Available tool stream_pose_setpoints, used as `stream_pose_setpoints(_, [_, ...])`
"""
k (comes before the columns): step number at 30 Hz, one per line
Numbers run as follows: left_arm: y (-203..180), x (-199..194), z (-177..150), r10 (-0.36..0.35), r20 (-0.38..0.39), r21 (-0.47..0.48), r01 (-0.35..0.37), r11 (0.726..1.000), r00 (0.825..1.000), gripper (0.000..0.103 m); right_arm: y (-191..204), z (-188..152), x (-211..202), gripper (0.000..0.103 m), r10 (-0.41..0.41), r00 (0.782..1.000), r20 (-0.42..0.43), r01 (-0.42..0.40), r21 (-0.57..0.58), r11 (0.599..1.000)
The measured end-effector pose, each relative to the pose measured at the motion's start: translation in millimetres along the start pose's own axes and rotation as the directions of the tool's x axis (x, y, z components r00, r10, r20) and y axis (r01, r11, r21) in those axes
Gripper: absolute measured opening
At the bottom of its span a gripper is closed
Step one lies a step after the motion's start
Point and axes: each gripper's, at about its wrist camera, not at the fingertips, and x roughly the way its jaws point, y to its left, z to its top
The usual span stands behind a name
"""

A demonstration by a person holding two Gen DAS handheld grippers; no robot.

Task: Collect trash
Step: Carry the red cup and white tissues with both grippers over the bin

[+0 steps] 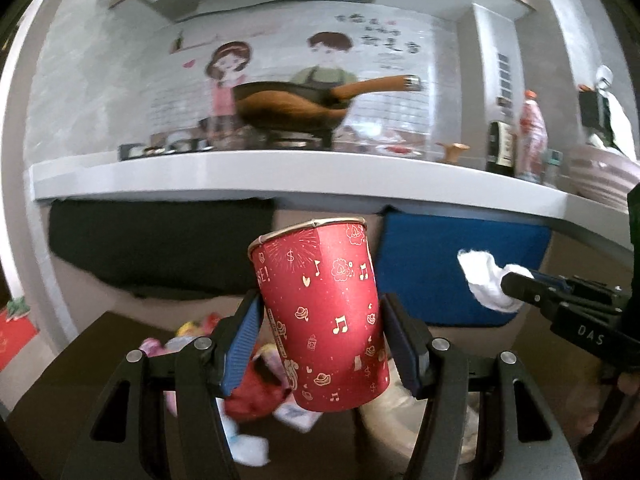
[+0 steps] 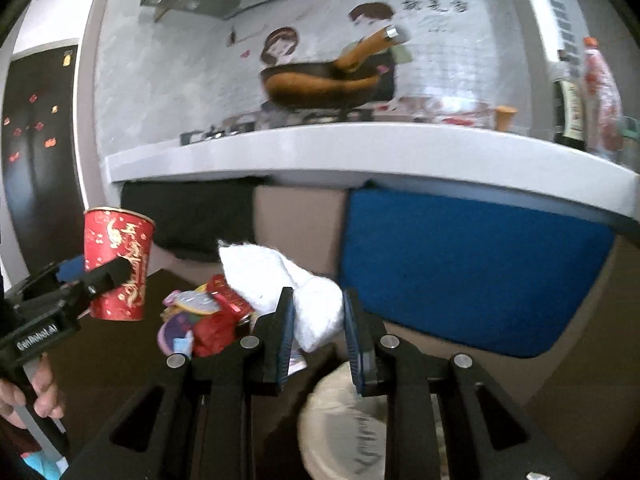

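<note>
Matt paper cup (image 1: 326, 312), fluffy tissue (image 2: 288, 292)

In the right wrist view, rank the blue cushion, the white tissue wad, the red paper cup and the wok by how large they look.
1. blue cushion, by far the largest.
2. wok.
3. white tissue wad and red paper cup look about alike; the tissue is nearer the camera, so I won't rank them.

Both tongs (image 1: 320, 344) (image 2: 318, 336) are black, blue ribbed pads (image 1: 242, 344), silver screws (white lettering on the bodies).
</note>
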Motion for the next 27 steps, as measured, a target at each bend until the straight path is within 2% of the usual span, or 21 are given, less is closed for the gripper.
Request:
stream_pose_setpoints(3, [-26.7, 8.4, 3.1, -0.028, 0.008, 0.005, 0.028, 1.0, 1.0, 0.061, -20.5, -1.0, -11.7, 0.022, -0.032, 0.999, 0.014, 0.032, 0.014, 0.999])
stream_pose_setpoints(8, [-57.8, 22.4, 3.5, -0.031, -0.008, 0.001, 0.031, 1.0, 0.999, 0.061, -47.7, -10.0, -20.2, 0.022, -0.075, 0.997, 0.011, 0.075, 0.044, 0.996])
stream_pose_setpoints(18, [-80.4, 43.0, -13.9, -0.047, -0.069, 0.023, 0.049, 0.999, 0.997, 0.061, -79.1, -30.6, -18.5, 0.022, -0.117, 0.993, -0.014, 0.118, 0.078, 0.99])
stream_pose_setpoints(27, [-82.6, 78.3, -46.1, -0.138, -0.205, -0.03, 0.135, 0.99, 0.969, 0.061, -88.0, -47.9, -4.4, 0.022, -0.116, 0.991, -0.061, 0.122, 0.104, 0.987])
